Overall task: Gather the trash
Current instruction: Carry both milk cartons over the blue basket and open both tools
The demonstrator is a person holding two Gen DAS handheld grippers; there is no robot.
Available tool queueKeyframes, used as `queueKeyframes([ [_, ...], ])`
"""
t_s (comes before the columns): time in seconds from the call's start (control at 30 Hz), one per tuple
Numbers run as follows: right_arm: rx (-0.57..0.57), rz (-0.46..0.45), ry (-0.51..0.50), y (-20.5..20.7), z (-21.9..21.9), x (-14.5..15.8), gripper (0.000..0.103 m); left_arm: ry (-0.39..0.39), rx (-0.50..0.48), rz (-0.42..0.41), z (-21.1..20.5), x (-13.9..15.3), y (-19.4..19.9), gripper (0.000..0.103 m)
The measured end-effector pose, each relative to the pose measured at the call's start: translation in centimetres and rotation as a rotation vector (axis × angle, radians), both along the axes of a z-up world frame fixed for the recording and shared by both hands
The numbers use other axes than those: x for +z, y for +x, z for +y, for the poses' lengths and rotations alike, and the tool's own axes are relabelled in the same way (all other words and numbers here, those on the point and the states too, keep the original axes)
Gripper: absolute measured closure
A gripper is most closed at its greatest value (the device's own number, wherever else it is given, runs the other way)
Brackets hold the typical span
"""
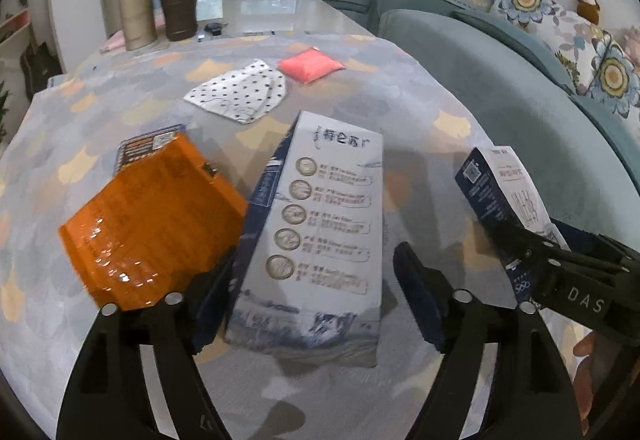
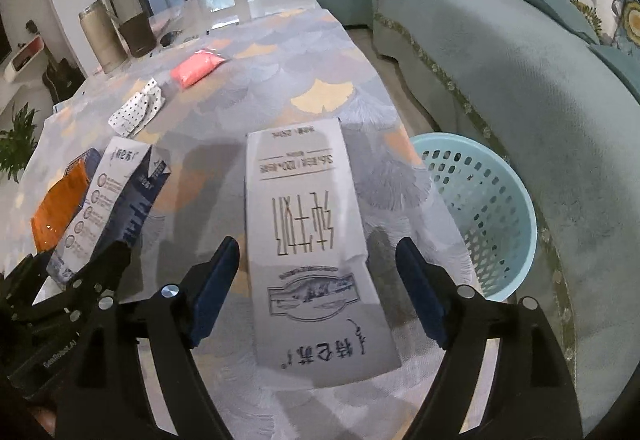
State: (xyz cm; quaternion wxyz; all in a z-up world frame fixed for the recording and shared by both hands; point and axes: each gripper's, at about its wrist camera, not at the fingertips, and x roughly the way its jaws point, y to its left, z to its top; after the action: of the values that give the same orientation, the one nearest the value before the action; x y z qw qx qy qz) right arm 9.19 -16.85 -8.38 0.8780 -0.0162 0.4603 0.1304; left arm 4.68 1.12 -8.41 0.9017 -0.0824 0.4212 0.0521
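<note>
Basket [image 2: 486, 215] beside table [image 2: 280, 51]; orange packet [image 1: 148, 224] touches carton [image 1: 316, 240].

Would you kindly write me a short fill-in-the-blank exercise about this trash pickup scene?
1. Each open gripper, left gripper and right gripper, has a milk ____ between its fingers.
2. The basket beside the table is light ____.
3. The flat packet left of the left gripper's carton is ____.
4. The spotted cloth lies beside a ____ pouch.

Answers: carton; blue; orange; pink
</note>
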Motion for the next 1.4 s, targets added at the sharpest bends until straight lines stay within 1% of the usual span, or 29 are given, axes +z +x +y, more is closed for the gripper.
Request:
queueKeyframes([
  [0.03,0.002,-0.001,0.007,0.0,-0.1,-0.1,0.047,0.0,-0.008,0.003,-0.1,-0.1,0.2,0.044],
  [0.07,0.013,0.004,0.011,0.0,-0.2,-0.2,0.051,0.005,-0.012,-0.002,-0.4,0.0,0.2,0.044],
  [0.13,0.01,-0.003,0.015,0.0,-0.5,-0.1,0.054,0.024,-0.023,-0.031,-0.9,0.5,0.1,0.045],
  [0.23,-0.015,-0.025,0.054,0.2,-1.5,1.1,0.055,0.01,-0.044,-0.087,-1.8,1.9,0.0,0.045],
  [0.37,-0.062,-0.08,0.08,0.9,-3.6,3.7,0.055,-0.018,-0.084,-0.16,-3.6,4.5,1.0,0.045],
  [0.43,-0.092,-0.12,0.086,1.7,-5.2,5.5,0.055,-0.03,-0.112,-0.197,-4.9,6.1,2.0,0.045],
  [0.53,-0.137,-0.167,0.073,3.1,-7.6,7.5,0.055,-0.028,-0.152,-0.232,-7.1,7.6,3.8,0.045],
  [0.67,-0.217,-0.2,0.066,4.9,-11.0,8.6,0.055,-0.014,-0.215,-0.265,-11.0,8.8,6.7,0.045],
  [0.77,-0.286,-0.191,0.071,6.5,-13.6,7.9,0.055,-0.022,-0.247,-0.26,-13.2,8.7,8.7,0.045],
  [0.83,-0.333,-0.171,0.063,7.6,-15.0,6.9,0.055,-0.048,-0.267,-0.237,-14.4,8.0,10.3,0.045],
  [1.0,-0.404,-0.077,0.09,9.5,-17.9,3.6,0.055,-0.117,-0.292,-0.147,-16.4,4.9,13.6,0.044],
  [1.17,-0.421,0.001,0.126,10.9,-18.8,1.2,0.054,-0.159,-0.319,-0.099,-16.9,2.6,15.3,0.044],
  [1.23,-0.423,0.027,0.156,11.3,-19.2,0.5,0.052,-0.163,-0.305,-0.094,-16.7,2.2,15.6,0.033],
  [1.33,-0.425,0.052,0.18,11.6,-19.1,0.0,0.048,-0.177,-0.304,-0.102,-16.1,2.1,15.3,0.033],
  [1.4,-0.417,0.052,0.181,11.5,-18.5,0.1,0.048,-0.174,-0.305,-0.112,-15.6,2.0,15.0,0.033],
])
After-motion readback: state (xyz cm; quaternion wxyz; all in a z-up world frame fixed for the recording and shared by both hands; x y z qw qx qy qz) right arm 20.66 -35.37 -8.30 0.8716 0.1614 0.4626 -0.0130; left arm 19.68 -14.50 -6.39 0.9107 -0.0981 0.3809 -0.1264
